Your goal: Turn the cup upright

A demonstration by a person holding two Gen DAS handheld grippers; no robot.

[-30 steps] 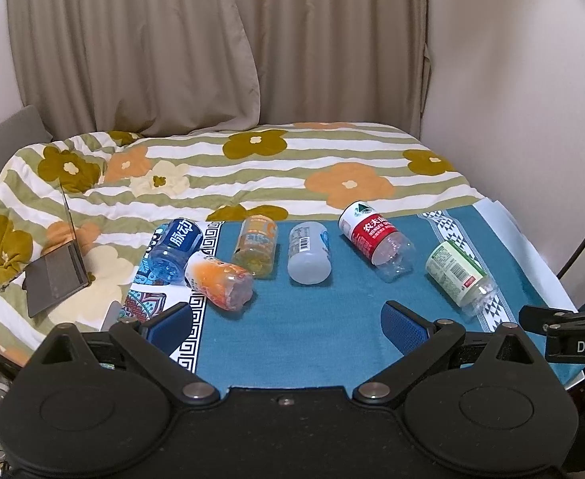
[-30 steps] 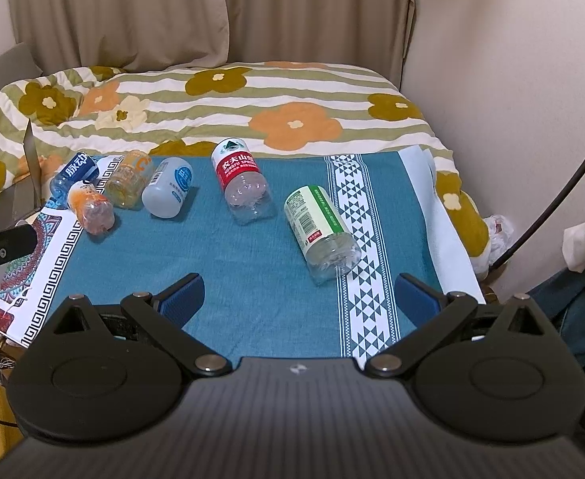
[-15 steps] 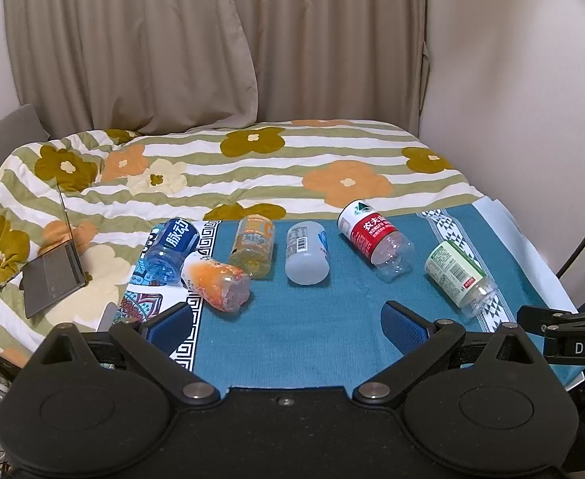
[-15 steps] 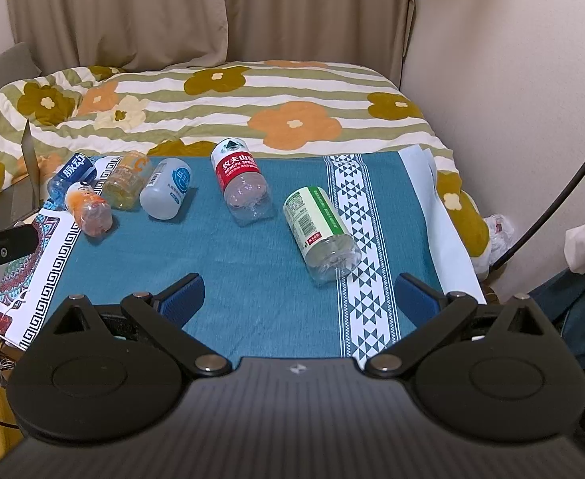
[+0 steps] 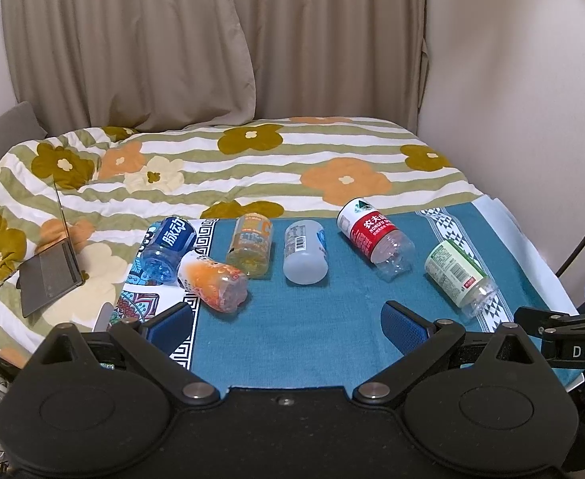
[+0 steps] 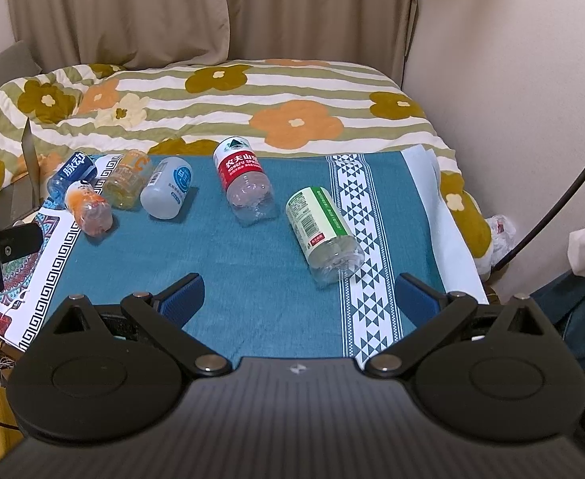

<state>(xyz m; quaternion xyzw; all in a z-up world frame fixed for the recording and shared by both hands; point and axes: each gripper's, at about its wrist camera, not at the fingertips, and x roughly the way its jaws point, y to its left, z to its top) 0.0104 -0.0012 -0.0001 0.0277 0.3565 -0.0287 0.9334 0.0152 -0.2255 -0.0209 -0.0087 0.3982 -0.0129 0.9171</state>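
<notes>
Nearest to you, your left gripper (image 5: 286,325) has its jaws spread wide with nothing between them, and only the teal cloth (image 5: 312,339) shows in the gap. Your right gripper (image 6: 298,299) is the same, jaws wide apart and holding nothing, above the teal cloth (image 6: 252,279). The things to flip look like cut-off plastic bottles used as cups, and all six lie on their sides beyond the fingertips, none touching a jaw. From the right wrist view, the green-label cup (image 6: 324,233) is the closest one; it lies a little ahead of the gap and toward the right finger, partly on the white patterned band (image 6: 366,263) of the cloth. Next, further and nearer the centre line, is the red-label cup (image 6: 244,185). To the left, well apart from your right jaws, lies the pale blue cup (image 6: 167,187), then the yellow cup (image 6: 127,183), the orange cup (image 6: 89,209) and the dark blue cup (image 6: 71,175). From the left wrist view, the orange cup (image 5: 212,281) is the nearest, just ahead of the left finger, and it touches the dark blue cup (image 5: 167,247) behind it. The yellow cup (image 5: 250,245) and the pale blue cup (image 5: 306,249) lie ahead of the gap, and the red-label cup (image 5: 374,237) and the green-label cup (image 5: 458,271) are off to the right. Behind the cloth is a flowered blanket (image 5: 252,167), with a laptop (image 5: 49,271) on its left part, and furthest back hang beige curtains (image 5: 212,40).
</notes>
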